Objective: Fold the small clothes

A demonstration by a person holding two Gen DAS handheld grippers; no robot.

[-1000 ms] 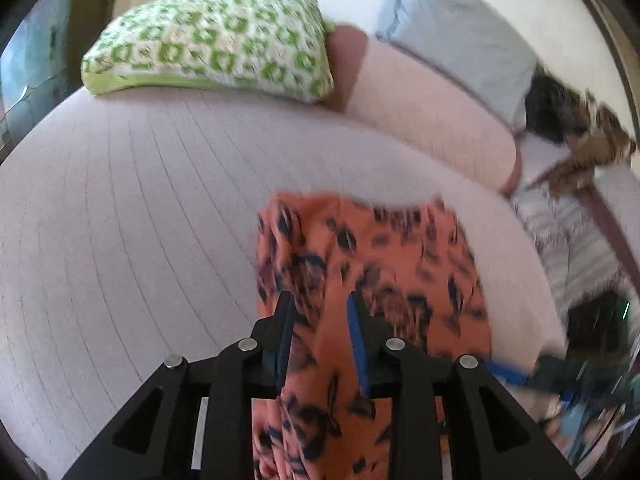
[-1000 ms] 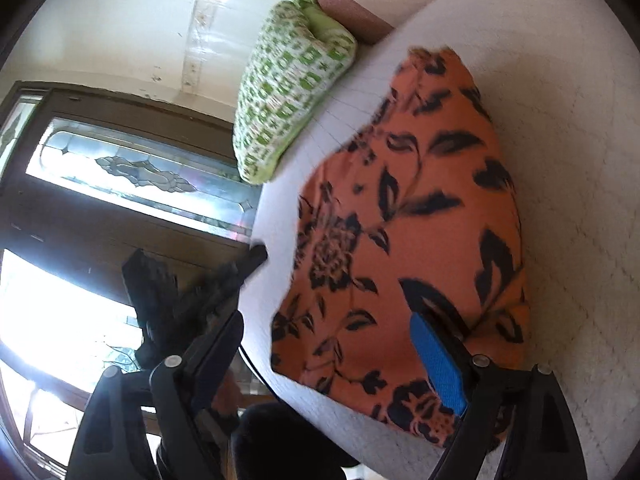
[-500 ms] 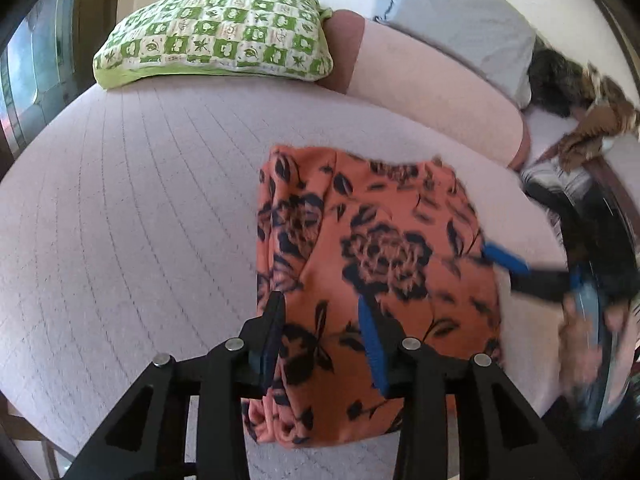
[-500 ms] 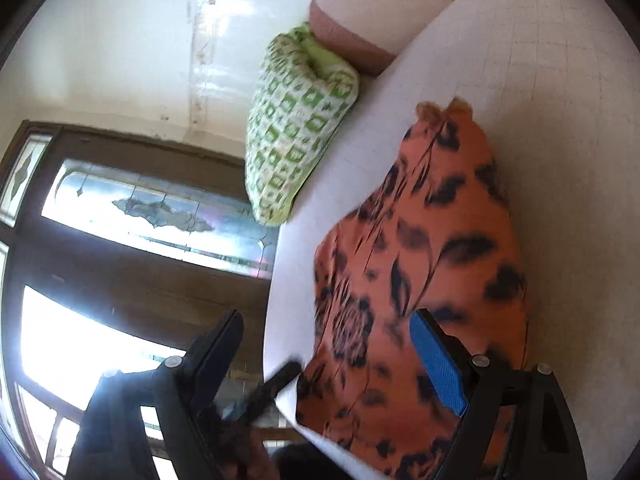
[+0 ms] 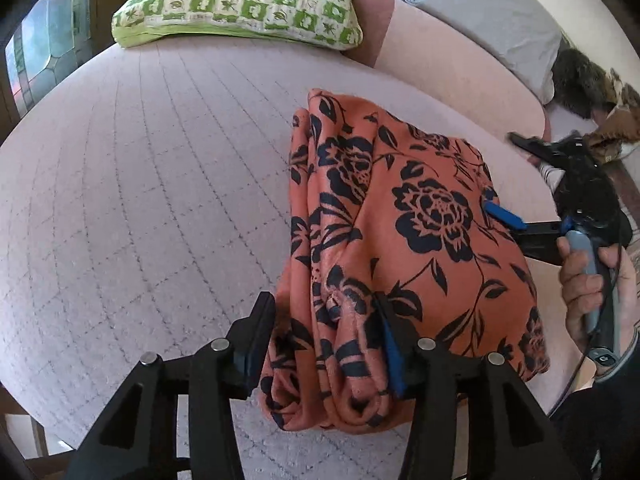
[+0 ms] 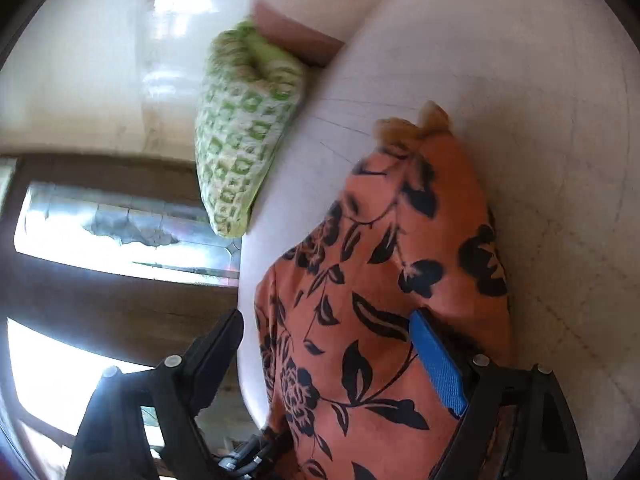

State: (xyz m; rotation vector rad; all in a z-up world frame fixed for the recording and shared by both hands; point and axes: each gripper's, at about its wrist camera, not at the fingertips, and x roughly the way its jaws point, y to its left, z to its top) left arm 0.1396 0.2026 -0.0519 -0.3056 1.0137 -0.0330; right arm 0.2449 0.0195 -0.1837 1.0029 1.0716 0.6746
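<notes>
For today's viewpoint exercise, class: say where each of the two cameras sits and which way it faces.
Left wrist: on the left gripper, angled down at the folded orange floral cloth on the pale quilted bed; the person's right hand shows.
Right wrist: on the right gripper, rolled sideways, looking along the cloth toward a window; no hand shows.
Shared: cloth, green checked pillow.

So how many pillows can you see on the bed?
2. A green checked pillow lies at the far left of the bed. A grey pillow leans at the far right. Others could be hidden out of view.
</notes>
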